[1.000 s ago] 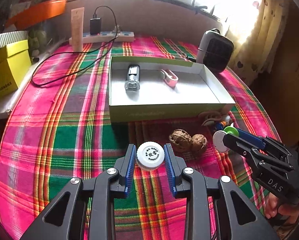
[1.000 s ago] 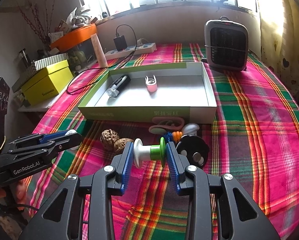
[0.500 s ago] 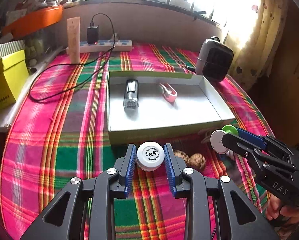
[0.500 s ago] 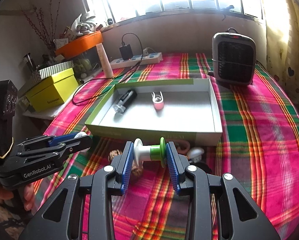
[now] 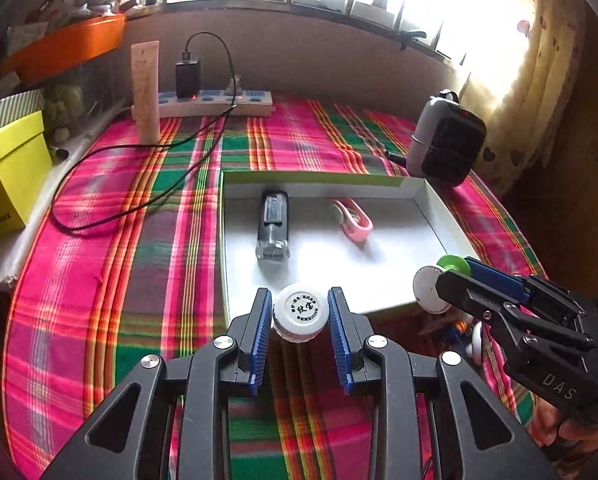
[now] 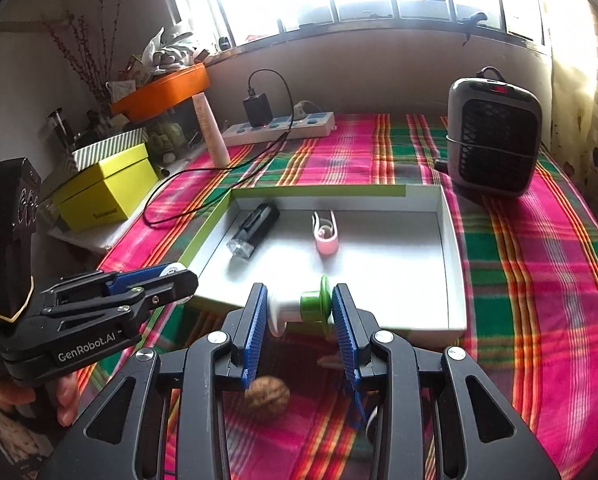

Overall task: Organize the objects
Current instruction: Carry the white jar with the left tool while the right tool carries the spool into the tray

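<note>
My left gripper (image 5: 301, 316) is shut on a small white-capped bottle (image 5: 300, 312), held over the near rim of the shallow white box (image 5: 435, 216). The right gripper (image 6: 299, 312) is shut on a white and green spool (image 6: 303, 306), also at the box's near edge. Inside the box lie a black and clear torch-like object (image 5: 273, 224) and a pink clip (image 5: 355, 222). In the left wrist view the right gripper (image 5: 439, 284) shows at the right with the spool (image 5: 431, 286). In the right wrist view the left gripper (image 6: 179, 276) shows at the left. A walnut (image 6: 268, 396) lies on the cloth below the right gripper.
A plaid cloth (image 5: 111, 264) covers the round table. A grey heater (image 6: 495, 136) stands behind the box at the right. A power strip (image 5: 215, 102) with a black cable (image 5: 147, 196), a tall tube (image 5: 145, 90) and a yellow box (image 5: 7, 184) stand at the back left. Small items (image 5: 465, 328) lie before the box.
Both grippers have moved forward and slightly up toward the box, each carrying its object. The box now sits right at their fingertips, and the walnuts have passed underneath.
</note>
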